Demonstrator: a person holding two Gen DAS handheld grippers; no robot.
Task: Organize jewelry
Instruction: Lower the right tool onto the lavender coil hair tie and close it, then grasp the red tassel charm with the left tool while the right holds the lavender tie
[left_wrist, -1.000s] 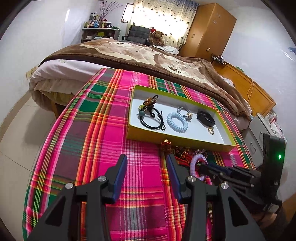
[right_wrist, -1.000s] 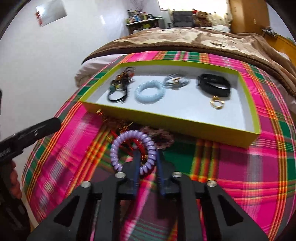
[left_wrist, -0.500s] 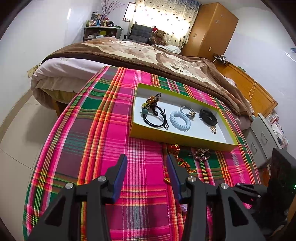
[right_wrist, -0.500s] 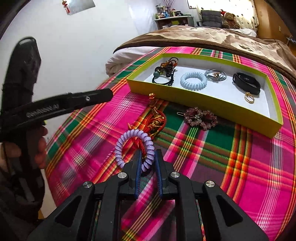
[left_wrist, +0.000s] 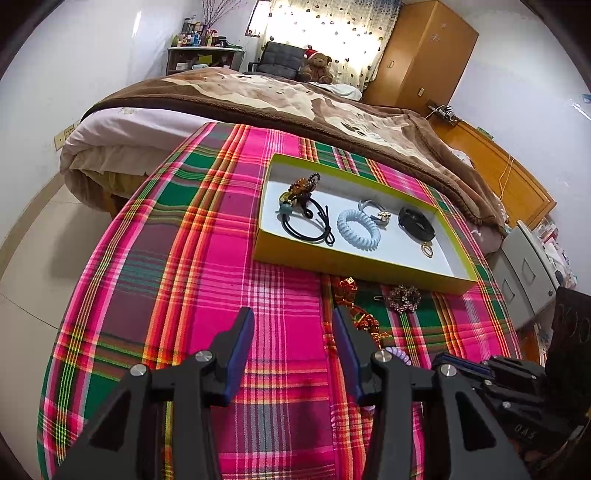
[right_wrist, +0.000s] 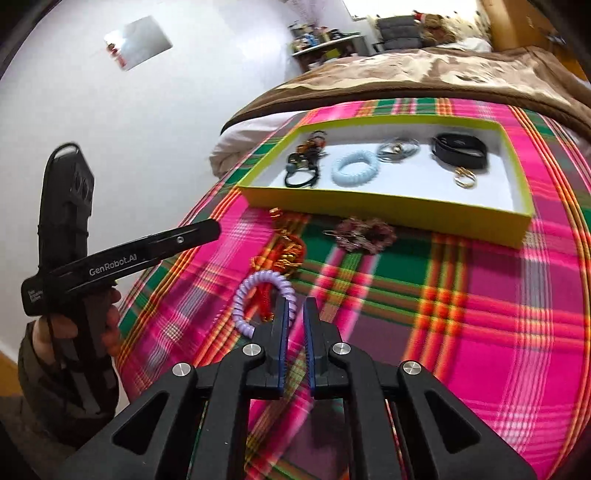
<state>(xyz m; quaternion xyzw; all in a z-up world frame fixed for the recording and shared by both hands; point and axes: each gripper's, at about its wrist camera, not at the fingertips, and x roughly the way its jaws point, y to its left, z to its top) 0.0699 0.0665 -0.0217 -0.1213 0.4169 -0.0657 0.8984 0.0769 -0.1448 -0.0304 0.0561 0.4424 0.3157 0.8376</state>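
My right gripper (right_wrist: 295, 306) is shut on a lilac spiral hair tie (right_wrist: 245, 295) and holds it above the plaid cloth; the tie shows in the left wrist view (left_wrist: 400, 357) too. A yellow-green tray (right_wrist: 384, 205) (left_wrist: 354, 264) holds a black hair tie with beads (left_wrist: 304, 218), a pale blue spiral tie (left_wrist: 358, 229), a silver piece (left_wrist: 375, 210), a black band (left_wrist: 415, 221) and a gold ring (left_wrist: 427, 250). A red-gold ornament (right_wrist: 284, 251) and a dark beaded clip (right_wrist: 364, 234) lie in front of the tray. My left gripper (left_wrist: 291, 332) is open and empty.
The plaid cloth (left_wrist: 207, 236) covers a table in front of a bed with a brown blanket (left_wrist: 280, 96). The left gripper's body (right_wrist: 122, 258) and hand stand to the left in the right wrist view. Grey drawers (left_wrist: 524, 266) stand at the right.
My right gripper has lifted the lilac spiral tie off the pile and pulled back from the tray, then swung. The left gripper has drawn back slightly and stays open.
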